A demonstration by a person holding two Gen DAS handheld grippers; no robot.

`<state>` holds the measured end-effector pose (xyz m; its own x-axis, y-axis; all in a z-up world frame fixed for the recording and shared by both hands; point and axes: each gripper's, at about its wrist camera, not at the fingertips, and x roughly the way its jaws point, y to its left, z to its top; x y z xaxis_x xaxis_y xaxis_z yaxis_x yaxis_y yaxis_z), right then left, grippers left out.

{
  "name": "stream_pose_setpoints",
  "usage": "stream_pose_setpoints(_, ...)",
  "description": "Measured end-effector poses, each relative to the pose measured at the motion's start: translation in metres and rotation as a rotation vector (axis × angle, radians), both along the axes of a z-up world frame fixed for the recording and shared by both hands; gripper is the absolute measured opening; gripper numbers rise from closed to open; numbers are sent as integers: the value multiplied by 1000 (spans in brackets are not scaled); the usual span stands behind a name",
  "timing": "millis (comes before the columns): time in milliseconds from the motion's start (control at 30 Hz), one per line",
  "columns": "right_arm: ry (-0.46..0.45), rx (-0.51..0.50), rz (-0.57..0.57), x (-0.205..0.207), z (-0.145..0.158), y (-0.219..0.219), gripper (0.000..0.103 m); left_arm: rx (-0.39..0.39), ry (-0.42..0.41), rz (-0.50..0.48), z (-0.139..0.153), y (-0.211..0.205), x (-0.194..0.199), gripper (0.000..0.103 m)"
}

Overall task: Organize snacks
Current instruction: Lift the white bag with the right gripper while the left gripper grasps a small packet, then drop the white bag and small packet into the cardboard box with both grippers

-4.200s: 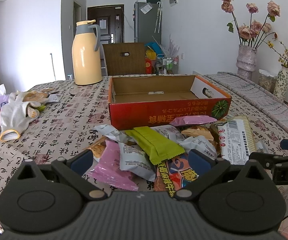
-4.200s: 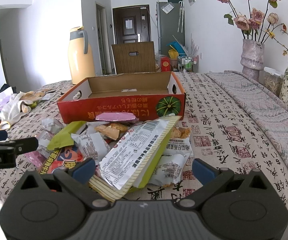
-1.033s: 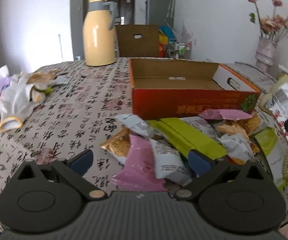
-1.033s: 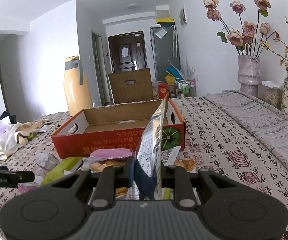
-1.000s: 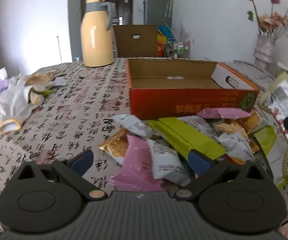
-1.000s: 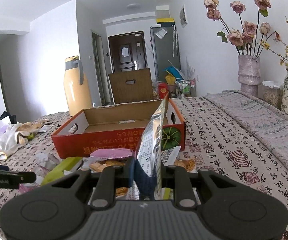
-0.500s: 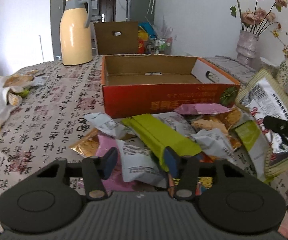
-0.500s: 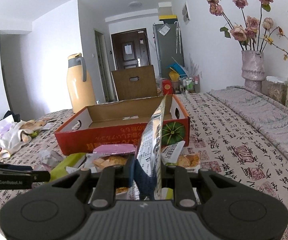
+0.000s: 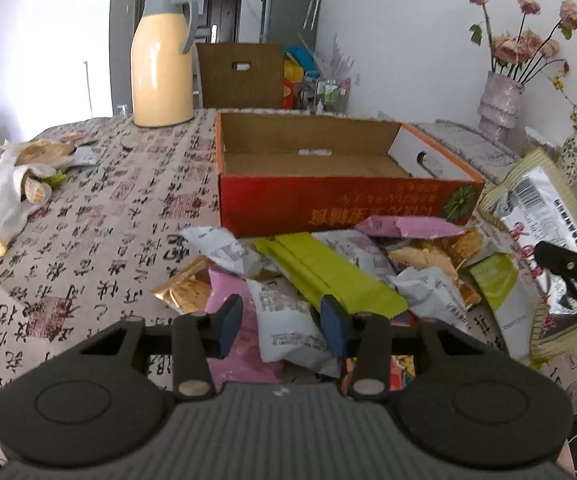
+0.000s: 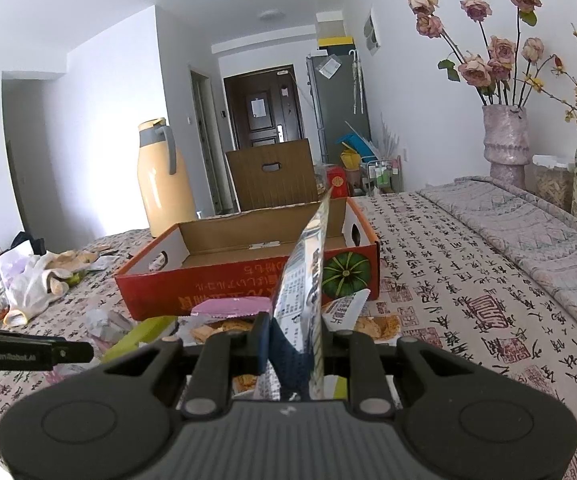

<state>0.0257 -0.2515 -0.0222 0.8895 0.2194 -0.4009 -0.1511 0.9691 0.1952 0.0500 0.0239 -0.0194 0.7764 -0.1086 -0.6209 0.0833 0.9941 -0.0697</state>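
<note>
**Two grippers at the snack pile**

On the worktop [image 9: 100, 216], the left gripper [image 9: 281, 322] hovers low over the snack pile [image 9: 328, 268], its fingers [image 9: 228, 322] closing around a white packet [image 9: 288, 328]; whether they touch it yet is unclear. Beyond the pile stands the open red cardboard box [image 9: 328, 204]. The right gripper [image 10: 294, 344] has its fingers clamped tight on a large silver snack bag [image 10: 306, 280], held upright, edge-on, before the box.

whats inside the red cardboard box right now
Nothing shows inside the red box: bare brown floor and back wall, with only a small pale strip on the back wall. Its near wall hides the front strip of floor. The snacks lie in front of it, outside.
</note>
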Motion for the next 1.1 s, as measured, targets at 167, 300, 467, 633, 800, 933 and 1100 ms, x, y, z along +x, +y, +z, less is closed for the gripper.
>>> stream_pose_setpoints(167,2,2,-3,-2,-1,-1,19,-21,45,1,-9,1,7,37)
stream_pose_setpoints(300,6,4,-5,-2,-2,-2,19,-26,48,-7,-11,-1,11,35)
stream_pose_setpoints(467,8,6,-6,-1,-2,-1,19,-25,45,-16,-12,-2,11,29)
stream_pose_setpoints(633,9,5,-4,-1,-2,-1,19,-5,6,-22,-8,-7,5,18)
stream_pose_setpoints(800,2,5,-4,-3,0,-1,19,20,-34,-37,0,-13,0,10)
stream_pose_setpoints(933,-5,5,-4,-6,2,-2,19,30,-51,-27,5,-14,-3,10)
stream_pose_setpoints(1100,-14,5,-2,-8,4,-1,19,29,-79,-23,14,-12,-5,10)
